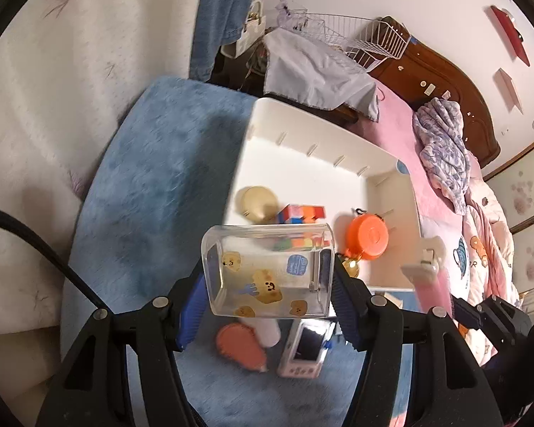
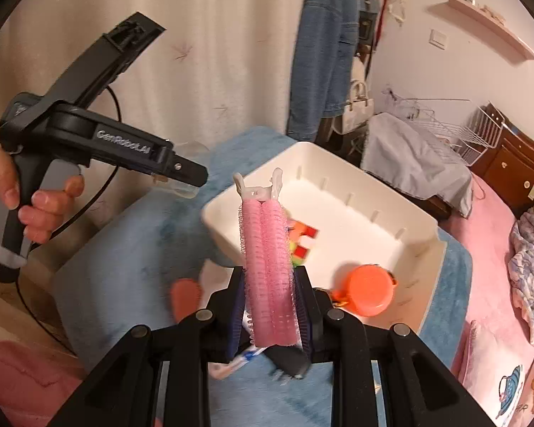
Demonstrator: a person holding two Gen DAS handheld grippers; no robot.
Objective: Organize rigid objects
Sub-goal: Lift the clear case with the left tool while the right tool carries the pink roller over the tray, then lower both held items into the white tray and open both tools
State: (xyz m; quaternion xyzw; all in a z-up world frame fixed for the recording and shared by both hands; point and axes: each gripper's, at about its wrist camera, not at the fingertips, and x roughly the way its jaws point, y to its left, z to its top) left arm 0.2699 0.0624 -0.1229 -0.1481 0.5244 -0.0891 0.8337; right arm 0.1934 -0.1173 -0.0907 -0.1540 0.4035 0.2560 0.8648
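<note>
In the left wrist view the left gripper (image 1: 268, 306) is clamped on a clear plastic box (image 1: 267, 270) with bear stickers, its blue pads pressing the box's two sides at frame centre. Beyond it, in the upper middle, a white storage bin (image 1: 263, 121) sits on a blue plush blanket (image 1: 153, 178) and holds a multicoloured puzzle cube (image 1: 302, 213), an orange round case (image 1: 368, 236) and a beige round lid (image 1: 258, 201). Below the box, on the blanket, lie an orange comb-like piece (image 1: 240, 350) and a pink handheld game console (image 1: 306, 350). In the right wrist view the right gripper (image 2: 268, 306) is closed tight on a pink hair-roller clip (image 2: 267, 267), which stands upright at centre, in front of the bin. At left, a hand (image 2: 25, 199) holds the other gripper's handle.
</note>
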